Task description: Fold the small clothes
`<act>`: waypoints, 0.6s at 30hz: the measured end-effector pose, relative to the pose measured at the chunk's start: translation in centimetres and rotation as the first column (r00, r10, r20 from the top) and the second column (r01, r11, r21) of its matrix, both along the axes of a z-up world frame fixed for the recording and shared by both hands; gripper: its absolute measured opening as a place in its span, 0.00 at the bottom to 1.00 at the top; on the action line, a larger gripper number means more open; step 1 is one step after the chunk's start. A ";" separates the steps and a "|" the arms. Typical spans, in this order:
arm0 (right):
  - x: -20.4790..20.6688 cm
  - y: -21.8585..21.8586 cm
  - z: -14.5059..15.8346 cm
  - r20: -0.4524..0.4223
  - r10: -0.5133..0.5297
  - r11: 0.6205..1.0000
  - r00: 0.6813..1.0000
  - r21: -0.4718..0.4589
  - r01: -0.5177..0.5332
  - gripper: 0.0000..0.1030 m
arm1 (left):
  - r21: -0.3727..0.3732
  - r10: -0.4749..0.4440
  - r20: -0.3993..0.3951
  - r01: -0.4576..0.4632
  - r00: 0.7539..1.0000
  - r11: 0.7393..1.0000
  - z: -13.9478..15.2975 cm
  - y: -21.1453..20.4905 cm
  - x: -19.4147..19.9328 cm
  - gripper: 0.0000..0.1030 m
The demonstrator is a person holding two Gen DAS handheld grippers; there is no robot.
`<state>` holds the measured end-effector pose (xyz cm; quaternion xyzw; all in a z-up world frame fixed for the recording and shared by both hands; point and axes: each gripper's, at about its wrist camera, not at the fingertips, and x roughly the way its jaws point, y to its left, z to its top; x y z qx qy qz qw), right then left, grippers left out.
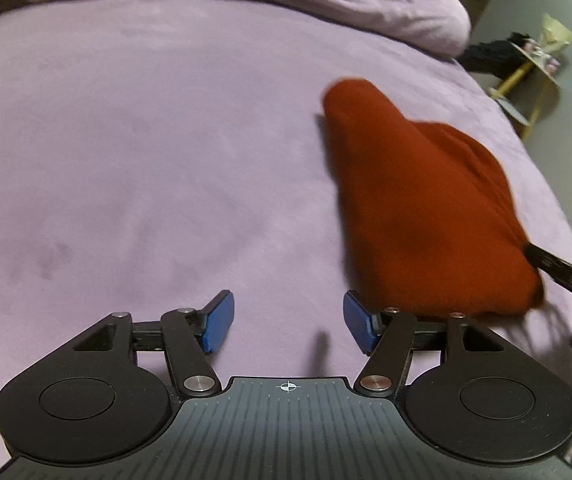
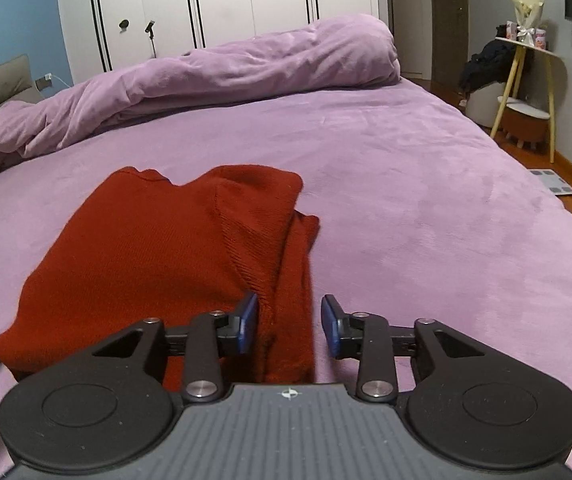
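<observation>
A red knit garment (image 2: 154, 256) lies folded on the purple bed sheet (image 2: 426, 200). One folded layer overlaps its right side. My right gripper (image 2: 290, 324) stands open at the garment's near right edge. A strip of the red cloth lies between its blue pads (image 2: 248, 320), with a gap on the right pad's side. In the left wrist view the garment (image 1: 418, 208) is blurred and lies to the right of my left gripper (image 1: 289, 324). That gripper is open over bare sheet (image 1: 146, 160) with nothing between its fingers. A black finger of the right gripper (image 1: 558, 276) shows at the garment's right edge.
A rolled purple duvet (image 2: 214, 76) lies across the far side of the bed. White wardrobe doors (image 2: 214, 8) stand behind it. A yellow-legged side table (image 2: 526, 64) and a scale (image 2: 554, 184) on the wooden floor are past the bed's right edge.
</observation>
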<state>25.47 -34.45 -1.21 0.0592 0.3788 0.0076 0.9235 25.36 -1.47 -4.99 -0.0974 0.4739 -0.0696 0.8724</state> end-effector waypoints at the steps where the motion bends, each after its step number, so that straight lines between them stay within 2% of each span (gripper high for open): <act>1: 0.0 -0.1 0.2 0.000 -0.006 1.000 1.000 0.006 0.006 0.34 | 0.018 0.005 0.005 -0.005 1.000 1.000 0.2 -0.1 0.2 0.64; 4: -0.4 0.2 0.7 0.003 -0.035 0.998 0.999 0.049 0.035 0.34 | 0.071 -0.006 0.024 0.004 1.000 0.997 0.7 -1.0 0.4 0.64; 8: -1.0 1.6 1.8 0.047 -0.018 0.999 0.999 0.035 0.016 0.33 | 0.134 -0.035 0.045 0.028 0.998 0.991 1.0 -2.5 0.3 0.64; 12: -1.3 2.8 2.7 0.080 0.005 1.000 0.997 -0.004 -0.005 0.32 | 0.158 -0.049 0.051 0.041 0.997 0.987 1.2 -3.6 0.8 0.64; 15: -1.4 2.8 3.0 0.113 0.010 1.000 0.994 0.015 -0.012 0.29 | 0.164 -0.054 0.052 0.044 0.997 0.985 1.3 -4.1 1.4 0.64; 18: -1.2 3.3 2.1 0.084 0.065 0.998 0.994 0.009 -0.065 0.25 | 0.176 -0.063 0.053 0.053 0.997 0.983 1.2 -4.8 1.8 0.64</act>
